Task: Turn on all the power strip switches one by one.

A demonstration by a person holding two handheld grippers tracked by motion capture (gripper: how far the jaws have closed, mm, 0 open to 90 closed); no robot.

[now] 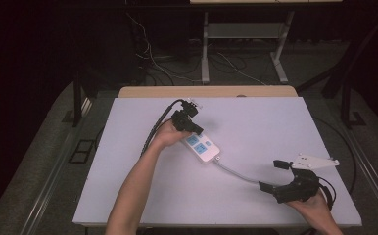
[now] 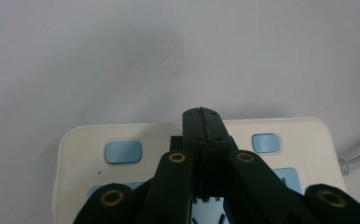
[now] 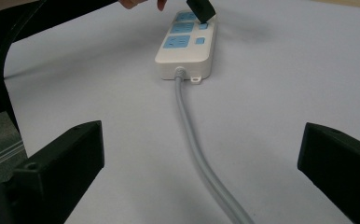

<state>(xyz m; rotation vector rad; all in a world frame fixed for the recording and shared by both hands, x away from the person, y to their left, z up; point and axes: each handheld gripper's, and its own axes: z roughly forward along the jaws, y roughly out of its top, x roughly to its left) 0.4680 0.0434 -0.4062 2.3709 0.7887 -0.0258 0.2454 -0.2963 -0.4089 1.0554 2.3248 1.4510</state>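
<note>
Near the middle of the white table [image 1: 275, 127] lies a white power strip [image 1: 202, 146] with blue sockets. The left gripper [image 2: 200, 114] hovers above it, jaws pressed together on nothing. The right gripper [image 3: 201, 154] stands wide open and empty over the grey cable [image 3: 192, 135]. The strip looks rigid, light and smooth, so I would hold its long sides; the cable bends. The cable's far end is cut off.
</note>
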